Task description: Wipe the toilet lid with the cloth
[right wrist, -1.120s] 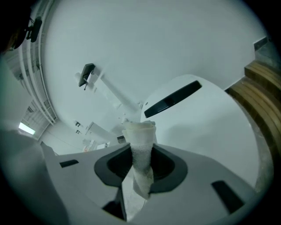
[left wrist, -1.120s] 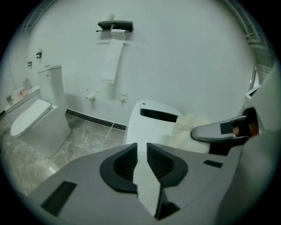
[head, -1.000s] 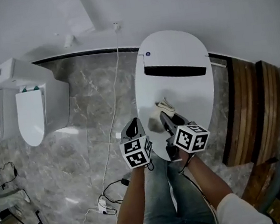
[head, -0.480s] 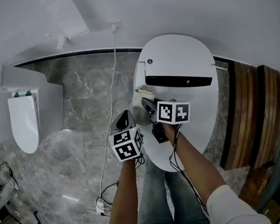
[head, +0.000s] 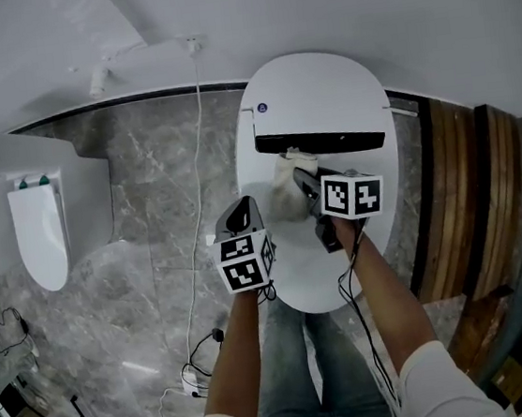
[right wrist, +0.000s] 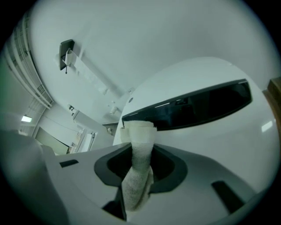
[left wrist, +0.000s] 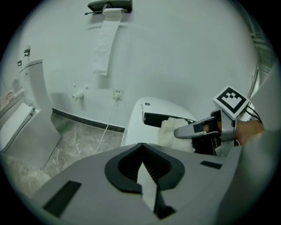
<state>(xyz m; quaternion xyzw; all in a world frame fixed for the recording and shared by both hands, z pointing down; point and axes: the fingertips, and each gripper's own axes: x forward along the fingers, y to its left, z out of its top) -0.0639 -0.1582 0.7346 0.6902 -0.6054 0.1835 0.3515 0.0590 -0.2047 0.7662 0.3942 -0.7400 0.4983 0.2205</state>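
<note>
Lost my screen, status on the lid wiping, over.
Right gripper shut on cloth. Cloth on toilet lid, below dark strip. Left gripper shut, empty. Nothing in the way.

Soft, even, greyish light. Both gripper views bulge fisheye-fashion, black at every corner. Faint glare on the lid at three o'clock; floor sheen at nine.

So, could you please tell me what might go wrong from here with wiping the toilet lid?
1. The right tool pinches only a bunched fold of the cloth, so it could slip out, or the hard tool tips could scrape the toilet lid.
2. The cloth sits right by the dark strip across the lid and may snag on its edge.
3. The left tool, shut and empty, hangs near the lid's left edge and could knock it.
</note>
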